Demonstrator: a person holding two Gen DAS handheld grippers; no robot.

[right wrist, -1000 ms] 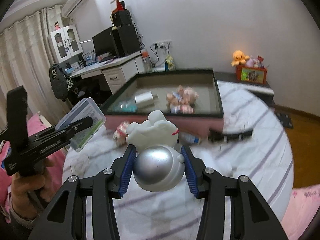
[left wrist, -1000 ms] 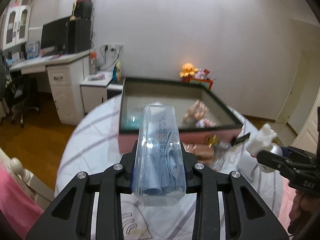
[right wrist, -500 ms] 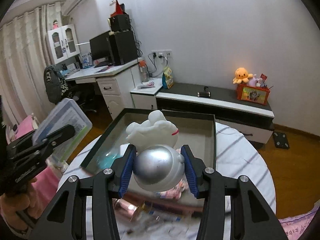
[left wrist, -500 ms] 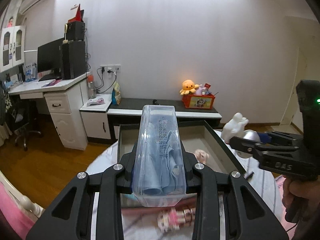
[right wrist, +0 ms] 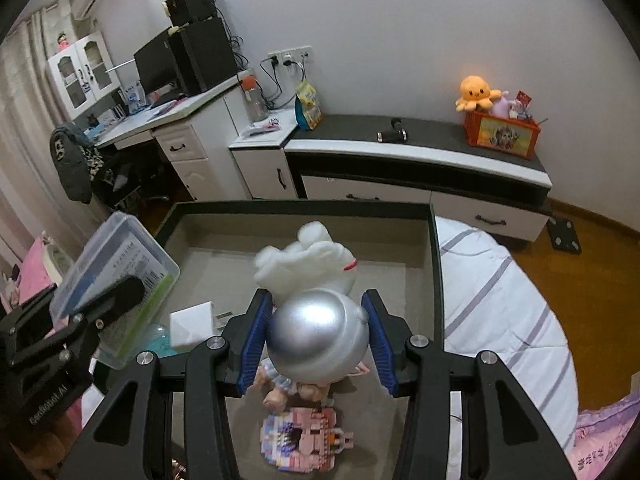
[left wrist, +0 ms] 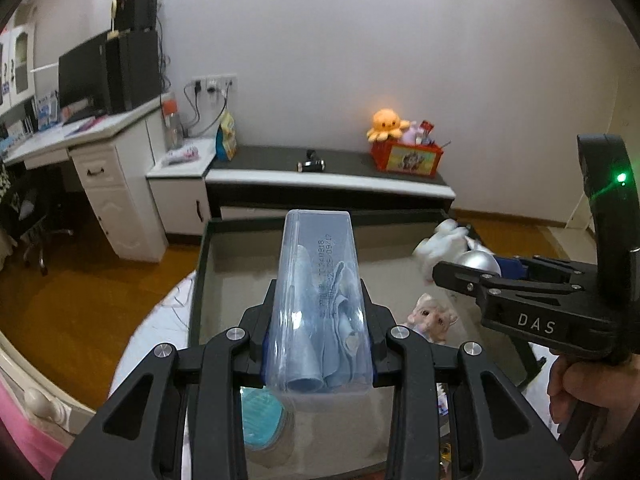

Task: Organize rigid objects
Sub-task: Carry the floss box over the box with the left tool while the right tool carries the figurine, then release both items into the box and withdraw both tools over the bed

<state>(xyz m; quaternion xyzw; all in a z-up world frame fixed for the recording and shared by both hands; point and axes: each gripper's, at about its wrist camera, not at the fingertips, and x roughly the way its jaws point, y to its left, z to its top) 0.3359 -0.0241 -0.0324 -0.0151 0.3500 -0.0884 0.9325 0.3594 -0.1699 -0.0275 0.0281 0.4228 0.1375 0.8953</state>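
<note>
My left gripper [left wrist: 318, 344] is shut on a clear plastic case [left wrist: 320, 300] with blue cloth inside, held above the open box [left wrist: 196, 280]. My right gripper [right wrist: 318, 340] is shut on a silver-domed white figurine [right wrist: 316, 316], also over the box [right wrist: 436, 280]; the figurine shows in the left wrist view [left wrist: 452, 248] too. The case appears at the left of the right wrist view [right wrist: 116, 280].
Inside the box lie a small doll [left wrist: 432, 318], a teal round item [left wrist: 262, 420], a white cube [right wrist: 190, 328] and a pink block figure [right wrist: 304, 440]. The box sits on a round striped tablecloth [right wrist: 500, 320]. A low cabinet [right wrist: 420, 168] and a desk [right wrist: 180, 120] stand behind.
Both grippers have moved forward and lowered over the box, each still holding its object. The box interior now fills the lower part of both views.
</note>
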